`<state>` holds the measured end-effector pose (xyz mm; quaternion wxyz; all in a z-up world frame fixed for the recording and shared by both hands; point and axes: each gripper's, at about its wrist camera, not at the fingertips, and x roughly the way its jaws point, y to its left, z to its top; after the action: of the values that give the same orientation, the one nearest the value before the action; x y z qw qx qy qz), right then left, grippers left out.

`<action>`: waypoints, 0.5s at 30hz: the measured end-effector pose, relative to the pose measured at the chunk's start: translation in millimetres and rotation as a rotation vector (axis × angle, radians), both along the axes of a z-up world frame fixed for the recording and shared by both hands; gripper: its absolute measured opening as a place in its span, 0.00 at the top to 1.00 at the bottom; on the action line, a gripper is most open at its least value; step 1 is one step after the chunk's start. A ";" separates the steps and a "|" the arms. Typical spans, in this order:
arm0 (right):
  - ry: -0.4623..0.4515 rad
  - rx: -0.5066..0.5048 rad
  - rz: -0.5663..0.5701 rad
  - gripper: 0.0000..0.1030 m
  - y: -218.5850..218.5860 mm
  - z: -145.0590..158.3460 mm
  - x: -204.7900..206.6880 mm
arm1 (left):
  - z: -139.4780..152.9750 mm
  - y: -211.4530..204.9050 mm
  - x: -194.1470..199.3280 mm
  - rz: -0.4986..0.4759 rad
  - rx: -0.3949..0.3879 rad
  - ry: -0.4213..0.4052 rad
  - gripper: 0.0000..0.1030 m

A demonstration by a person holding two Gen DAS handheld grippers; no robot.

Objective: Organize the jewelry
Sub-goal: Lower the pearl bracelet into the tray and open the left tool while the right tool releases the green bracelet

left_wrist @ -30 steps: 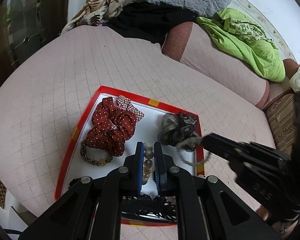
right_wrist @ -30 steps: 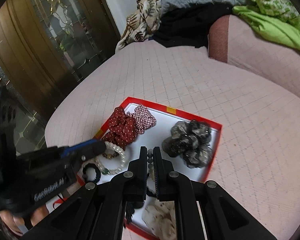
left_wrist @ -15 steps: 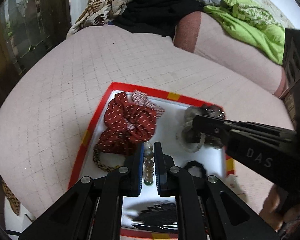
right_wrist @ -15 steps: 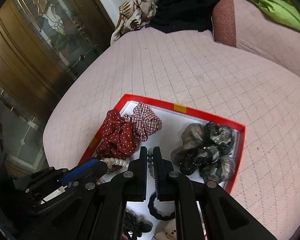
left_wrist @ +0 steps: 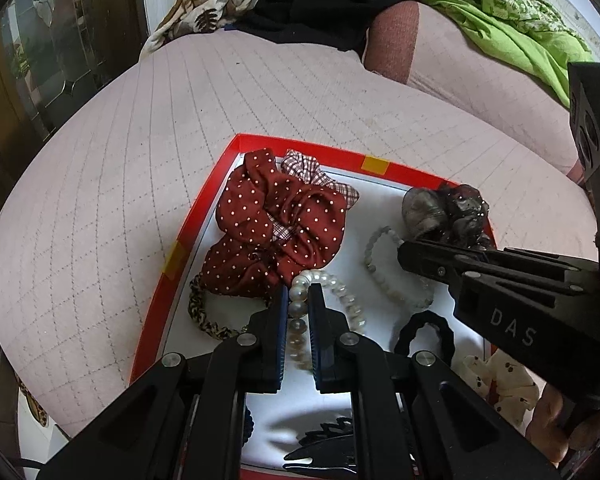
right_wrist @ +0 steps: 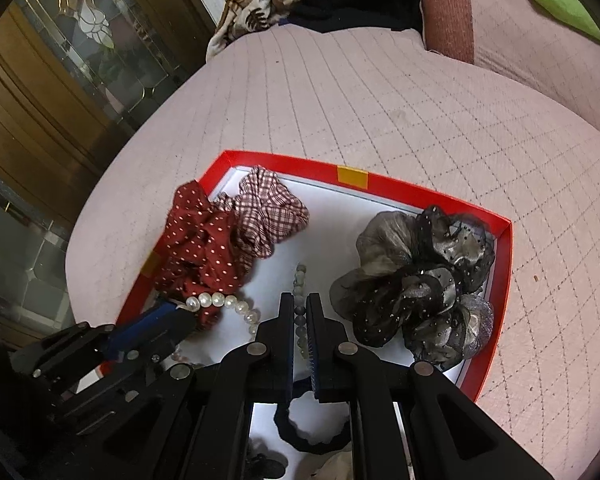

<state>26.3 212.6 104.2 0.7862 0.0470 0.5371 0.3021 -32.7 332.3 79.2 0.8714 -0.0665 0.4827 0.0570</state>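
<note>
A red-rimmed white tray (left_wrist: 374, 165) (right_wrist: 352, 176) lies on the pink quilted bed. My left gripper (left_wrist: 298, 294) is shut on a pearl bracelet (left_wrist: 342, 288) that rests on the tray beside the red dotted scrunchie (left_wrist: 276, 224). My right gripper (right_wrist: 299, 300) is shut on a grey-green bead bracelet (right_wrist: 300, 276) (left_wrist: 380, 240) lying on the tray next to the grey gauze scrunchie (right_wrist: 416, 276). The right gripper also shows in the left wrist view (left_wrist: 404, 254), and the left gripper in the right wrist view (right_wrist: 182, 314).
The tray also holds a plaid scrunchie (right_wrist: 268, 208), a leopard hair tie (left_wrist: 204, 316), a black hair tie (left_wrist: 424, 332), a black claw clip (left_wrist: 324, 452) and a cream scrunchie (left_wrist: 500, 380). Clothes and a green blanket (left_wrist: 512, 28) lie at the back. A wooden door (right_wrist: 40, 92) stands left.
Both grippers have come down closer to the tray. The pearl bracelet and the bead bracelet, held up before, now lie on the tray floor, still between the fingers.
</note>
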 end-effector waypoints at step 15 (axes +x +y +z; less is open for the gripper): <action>-0.046 0.030 -0.026 0.63 -11.2 17.6 -9.2 | 24.0 -2.8 -22.9 0.032 0.003 -0.064 0.62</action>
<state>17.1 201.4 121.8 0.8012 0.0589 0.5137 0.3011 -55.6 329.5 103.2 0.8854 -0.0747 0.4535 0.0694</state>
